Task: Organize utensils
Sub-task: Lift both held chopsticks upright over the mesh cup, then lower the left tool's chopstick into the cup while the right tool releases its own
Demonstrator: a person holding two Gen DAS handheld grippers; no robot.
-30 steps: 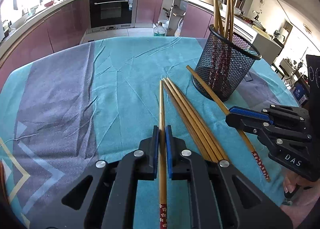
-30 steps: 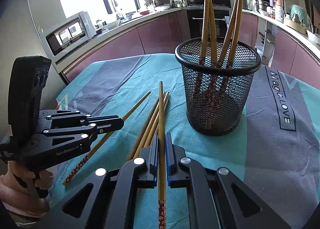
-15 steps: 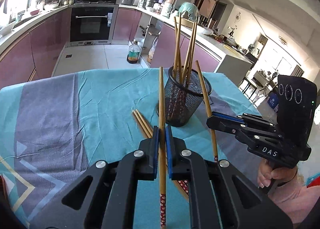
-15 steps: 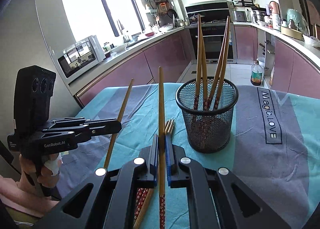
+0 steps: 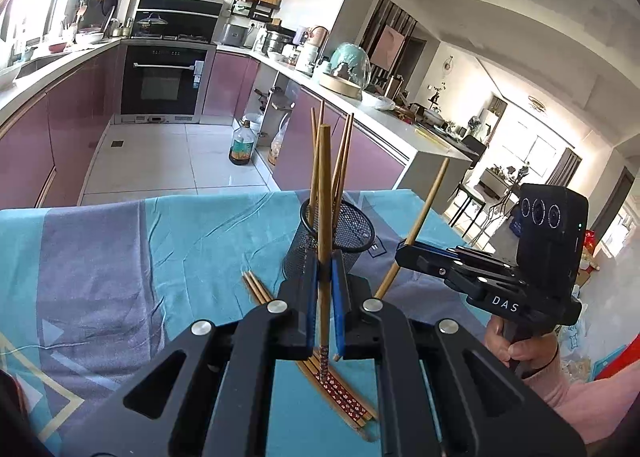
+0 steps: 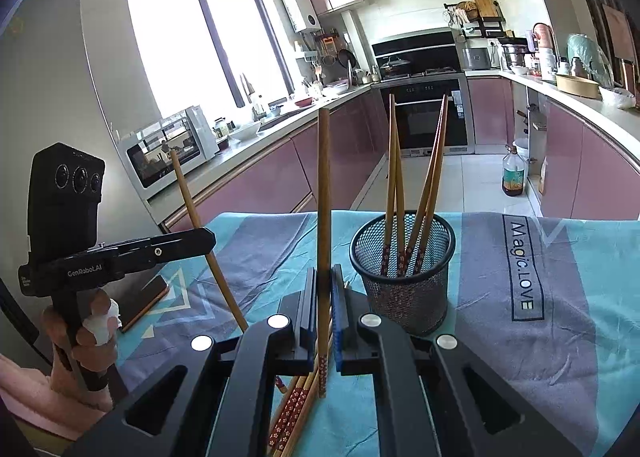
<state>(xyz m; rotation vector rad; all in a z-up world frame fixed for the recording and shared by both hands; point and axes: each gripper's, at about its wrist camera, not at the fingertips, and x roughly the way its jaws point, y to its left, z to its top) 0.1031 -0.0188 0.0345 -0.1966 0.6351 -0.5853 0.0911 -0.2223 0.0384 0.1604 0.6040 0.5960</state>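
Cloth (image 5: 120, 241), teal and grey and creased, covers the table. Left gripper (image 5: 324, 269) pinches a round bamboo chopstick (image 5: 323, 197) upright between blue pads. Below it, loose chopsticks (image 5: 340, 397) with red flowered ends lie flat. Beyond stands a black wire-mesh cup (image 5: 352, 229) holding four more. Right gripper (image 6: 324, 281) pinches another stick (image 6: 323, 193), left of the cup (image 6: 404, 289).

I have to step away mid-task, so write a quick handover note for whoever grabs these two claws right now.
Left claw: shut on one chopstick, raised off the table.
Right claw: shut on another chopstick, also raised.
Mesh holder: four chopsticks stand inside, on the teal tablecloth.
Left: drop both held chopsticks in the holder, then collect the loose chopsticks on the cloth.
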